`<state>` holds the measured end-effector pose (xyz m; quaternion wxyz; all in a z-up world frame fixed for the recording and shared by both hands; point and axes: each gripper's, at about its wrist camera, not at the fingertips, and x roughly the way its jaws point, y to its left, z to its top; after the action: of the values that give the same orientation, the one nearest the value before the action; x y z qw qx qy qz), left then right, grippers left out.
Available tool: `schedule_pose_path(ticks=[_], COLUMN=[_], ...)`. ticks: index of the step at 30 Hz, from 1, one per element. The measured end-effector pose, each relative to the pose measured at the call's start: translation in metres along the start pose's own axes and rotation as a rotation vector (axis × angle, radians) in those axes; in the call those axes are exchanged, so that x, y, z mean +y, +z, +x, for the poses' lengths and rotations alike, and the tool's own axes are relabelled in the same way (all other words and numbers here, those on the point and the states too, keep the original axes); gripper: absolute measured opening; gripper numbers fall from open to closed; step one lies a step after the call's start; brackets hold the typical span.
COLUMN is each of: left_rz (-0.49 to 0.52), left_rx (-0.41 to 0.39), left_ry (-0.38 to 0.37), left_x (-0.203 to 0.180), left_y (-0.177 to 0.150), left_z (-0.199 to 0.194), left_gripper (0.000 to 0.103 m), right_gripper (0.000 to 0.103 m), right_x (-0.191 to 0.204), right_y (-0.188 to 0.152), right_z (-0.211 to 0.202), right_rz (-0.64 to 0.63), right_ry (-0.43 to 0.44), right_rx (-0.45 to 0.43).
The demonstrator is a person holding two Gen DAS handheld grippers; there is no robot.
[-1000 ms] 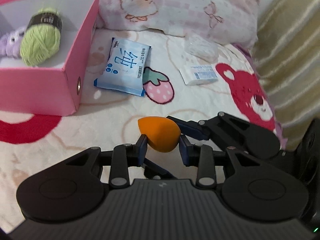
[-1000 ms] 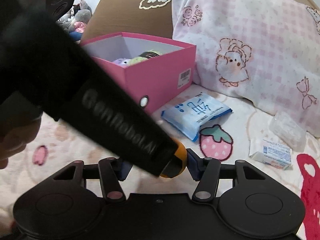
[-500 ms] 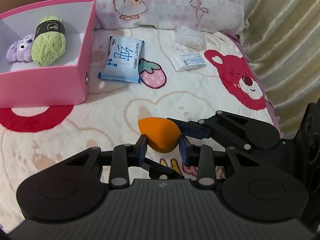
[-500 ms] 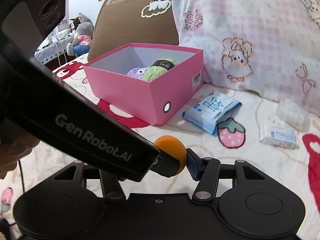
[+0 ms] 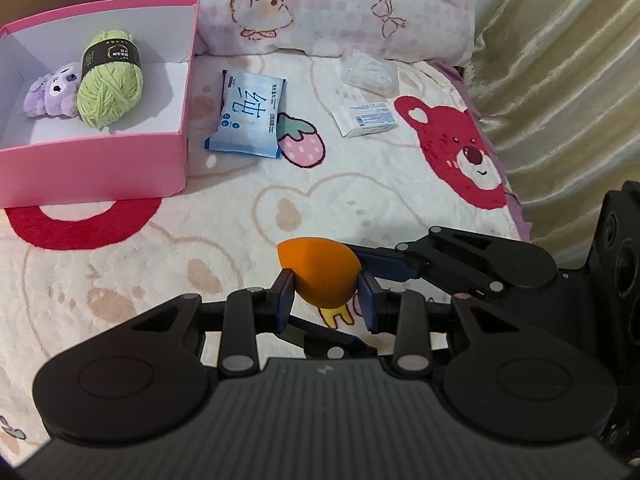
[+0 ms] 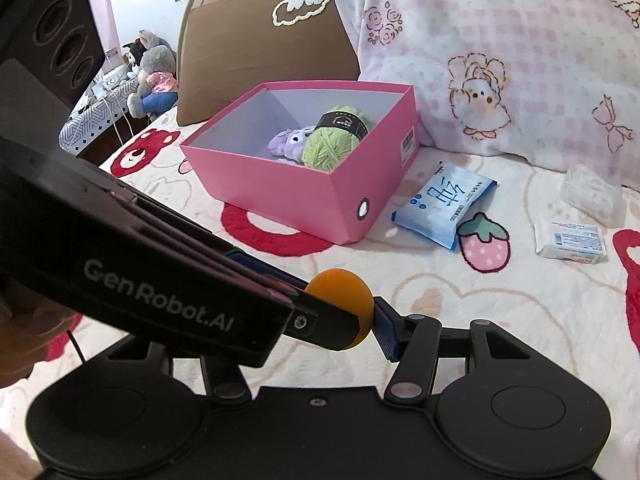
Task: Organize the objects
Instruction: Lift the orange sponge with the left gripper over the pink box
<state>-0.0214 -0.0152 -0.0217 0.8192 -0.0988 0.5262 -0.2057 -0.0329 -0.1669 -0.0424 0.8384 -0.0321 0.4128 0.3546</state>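
1. Pink box (image 5: 96, 168): far ahead-left of both tongs, already holding yarn and a plush.
2. Left gripper (image 5: 326, 298) and right gripper (image 6: 362, 326): both pinch one thing.
3. Orange sponge (image 5: 320, 274): between them, likely light, squashy; grip its wide belly.

The left gripper (image 5: 326, 298) tilts steeply down, its blue pads pinched on an orange sponge (image 5: 320, 274). The right gripper (image 6: 360, 322) crosses in from the side — its pads meet the same sponge.
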Motion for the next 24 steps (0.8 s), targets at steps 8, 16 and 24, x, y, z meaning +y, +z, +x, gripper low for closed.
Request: schedule_pose_path(ticks=[8, 16, 24], left_rz=[-0.010, -0.044, -0.047], left_rx=[0.006, -0.001, -0.065], left_ry=[-0.014, -0.032, -0.034], left_x=[0.003, 0.013, 0.018], left_y=[0.008, 0.011, 0.016], left_z=[-0.028, -0.052, -0.082], left_gripper=[0.033, 0.033, 0.032], right_gripper=[0.062, 0.062, 0.063], right_x=[0.013, 0.028, 0.044], right_y=[0.021, 0.041, 0.062], right_z=[-0.011, -0.018, -0.028], right_rz=[0.012, 0.018, 0.008], right_ry=[0.025, 0.040, 0.042], right_rx=[0.032, 0.071, 0.057])
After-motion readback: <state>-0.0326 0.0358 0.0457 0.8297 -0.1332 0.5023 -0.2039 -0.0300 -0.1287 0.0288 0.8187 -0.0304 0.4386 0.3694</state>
